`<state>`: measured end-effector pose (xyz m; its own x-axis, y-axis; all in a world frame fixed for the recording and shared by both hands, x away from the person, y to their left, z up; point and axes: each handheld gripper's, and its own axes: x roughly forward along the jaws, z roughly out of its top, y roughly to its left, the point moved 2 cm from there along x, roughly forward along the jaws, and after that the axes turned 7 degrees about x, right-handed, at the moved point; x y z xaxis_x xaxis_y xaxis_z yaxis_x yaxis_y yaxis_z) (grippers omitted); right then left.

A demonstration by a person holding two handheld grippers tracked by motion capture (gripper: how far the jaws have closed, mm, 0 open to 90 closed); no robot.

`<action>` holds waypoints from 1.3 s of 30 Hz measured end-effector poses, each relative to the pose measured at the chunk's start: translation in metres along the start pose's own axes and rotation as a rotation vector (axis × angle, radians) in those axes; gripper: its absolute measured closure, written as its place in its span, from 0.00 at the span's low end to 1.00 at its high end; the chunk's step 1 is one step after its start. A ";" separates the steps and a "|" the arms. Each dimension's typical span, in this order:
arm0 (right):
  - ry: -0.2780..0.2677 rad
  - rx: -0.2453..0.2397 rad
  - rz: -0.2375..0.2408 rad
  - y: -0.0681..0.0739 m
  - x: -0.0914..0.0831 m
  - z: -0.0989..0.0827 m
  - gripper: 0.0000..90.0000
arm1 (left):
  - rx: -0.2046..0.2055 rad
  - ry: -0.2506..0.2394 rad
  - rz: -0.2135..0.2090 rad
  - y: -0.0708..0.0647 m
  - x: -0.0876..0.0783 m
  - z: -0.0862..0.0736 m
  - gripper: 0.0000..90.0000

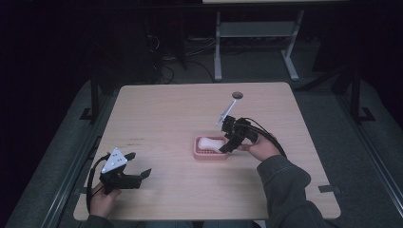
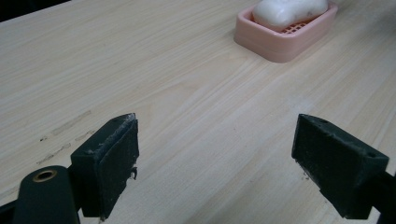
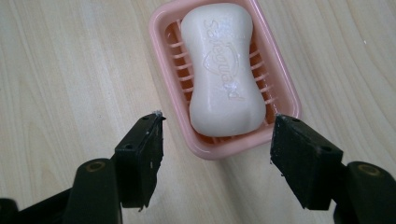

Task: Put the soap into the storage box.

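High view looks down from above; both gripper views, low and close, share the soap dish [image 3: 224, 140].

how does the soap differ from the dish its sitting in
The soap is white and solid with a waisted shape and raised lettering; the dish is pink, rectangular with rounded corners, and slotted across its floor. The soap is smaller, lying inside the dish's rim. Both lie flat, lengthwise alike.

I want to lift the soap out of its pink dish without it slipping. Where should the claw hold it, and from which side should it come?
Grip the white soap bar at its narrowed waist, pads on the two long sides, coming from above. It lies flat in the pink dish, whose rim probably blocks a low sideways approach. The open right claw is nearest, at the dish's end.
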<state>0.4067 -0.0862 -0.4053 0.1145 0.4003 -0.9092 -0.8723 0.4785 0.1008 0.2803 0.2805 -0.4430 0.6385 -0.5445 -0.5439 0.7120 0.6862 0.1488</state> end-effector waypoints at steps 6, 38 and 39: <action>-0.015 0.002 -0.003 0.004 -0.004 -0.005 0.37 | 0.004 -0.003 0.001 0.000 0.000 0.000 0.16; -0.065 0.076 -0.016 0.006 -0.021 -0.059 0.36 | 0.001 0.000 0.003 0.000 0.000 0.000 0.16; -0.066 0.080 -0.015 0.006 -0.022 -0.060 0.36 | -0.003 0.000 0.004 0.000 0.000 0.000 0.16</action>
<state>0.3699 -0.1392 -0.4093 0.1609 0.4417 -0.8826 -0.8296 0.5450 0.1216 0.2800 0.2802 -0.4431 0.6413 -0.5421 -0.5431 0.7088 0.6896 0.1486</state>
